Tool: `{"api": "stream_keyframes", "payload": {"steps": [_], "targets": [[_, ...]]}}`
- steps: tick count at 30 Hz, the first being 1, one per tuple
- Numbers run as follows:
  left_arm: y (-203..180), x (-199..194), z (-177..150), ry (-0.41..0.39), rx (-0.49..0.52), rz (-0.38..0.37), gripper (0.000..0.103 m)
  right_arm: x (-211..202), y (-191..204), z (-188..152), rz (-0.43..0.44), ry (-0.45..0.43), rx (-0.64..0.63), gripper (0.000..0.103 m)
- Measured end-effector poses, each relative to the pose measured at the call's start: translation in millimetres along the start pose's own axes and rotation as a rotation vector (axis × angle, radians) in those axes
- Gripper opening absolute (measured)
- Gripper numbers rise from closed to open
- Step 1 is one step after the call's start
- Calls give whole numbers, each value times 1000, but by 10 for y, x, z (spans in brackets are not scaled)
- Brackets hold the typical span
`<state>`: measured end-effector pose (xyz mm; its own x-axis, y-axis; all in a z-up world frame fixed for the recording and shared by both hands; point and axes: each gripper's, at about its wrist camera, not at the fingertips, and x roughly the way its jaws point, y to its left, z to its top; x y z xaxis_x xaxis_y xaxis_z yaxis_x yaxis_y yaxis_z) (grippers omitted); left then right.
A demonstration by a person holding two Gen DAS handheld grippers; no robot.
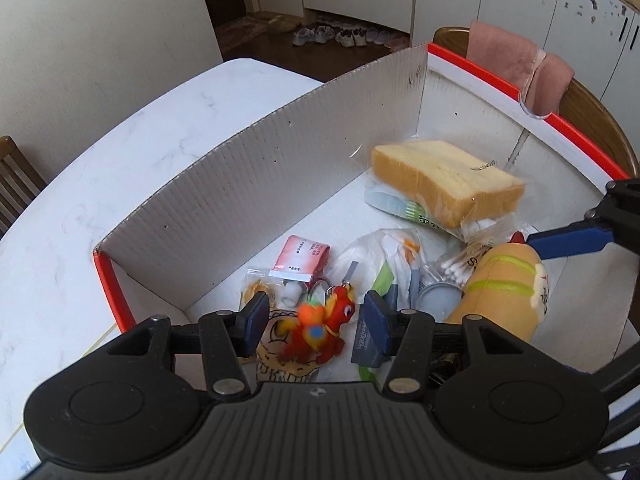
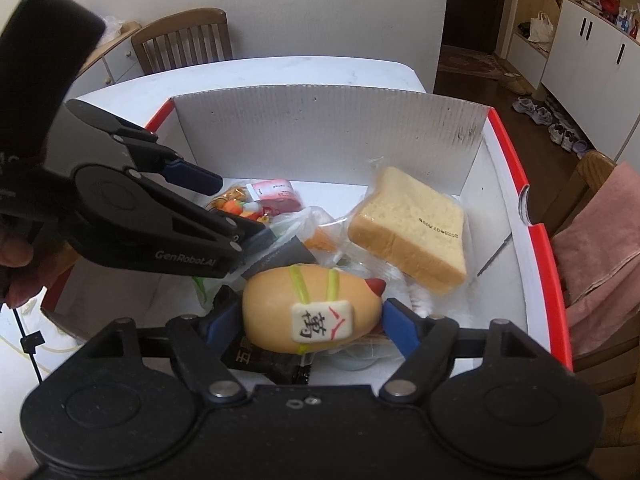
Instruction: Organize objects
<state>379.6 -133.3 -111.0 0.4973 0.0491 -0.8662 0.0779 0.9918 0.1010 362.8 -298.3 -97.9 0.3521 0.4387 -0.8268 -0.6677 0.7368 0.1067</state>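
A white box with red rim [image 1: 480, 66] [image 2: 516, 148] holds several items. My left gripper [image 1: 316, 320] is open above a red and orange plush keychain [image 1: 320, 328], which lies between its fingers, blurred. It also shows in the right wrist view [image 2: 240, 216]. My right gripper [image 2: 312, 320] is open around a tan hot-dog squishy toy [image 2: 308, 312] [image 1: 504, 288]; whether the pads touch it is unclear. A bagged bread slice [image 1: 444, 180] [image 2: 408, 232] lies at the far side.
In the box are also a pink packet [image 1: 300, 258], cotton swabs [image 1: 456, 268], a white plastic bag [image 1: 376, 248] and a dark packet [image 2: 260, 360]. The box sits on a white marble table [image 1: 120, 140]. A chair with a pink towel [image 1: 520, 68] stands beyond.
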Motion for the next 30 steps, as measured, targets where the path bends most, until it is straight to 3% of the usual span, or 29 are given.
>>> {"api": "stream_keyframes", "payload": {"steps": [10,12,13,14,20,30], "targets": [[-20,-126,-48,-16,-25,-21,51,-225,-130,-60,39,-49,33,90],[-32,-183,-60,-23,-35,-10,65,-284,-164,-79,44,-66,40,91],[-30,-221,-74,-32,-43,-12,80,-315,-179,-89,45,-74,43,92],[-25,-266,-92,-47,-52,-23,84,-344,-197,-94,48,-83,47,93],[-3,-525,-174,-96,-104,-54,84,-556,-274,-159,57,-144,79,97],[-35,-1113,-387,-269,-122,-114,84,-937,-207,-210,52,-248,110,102]]}}
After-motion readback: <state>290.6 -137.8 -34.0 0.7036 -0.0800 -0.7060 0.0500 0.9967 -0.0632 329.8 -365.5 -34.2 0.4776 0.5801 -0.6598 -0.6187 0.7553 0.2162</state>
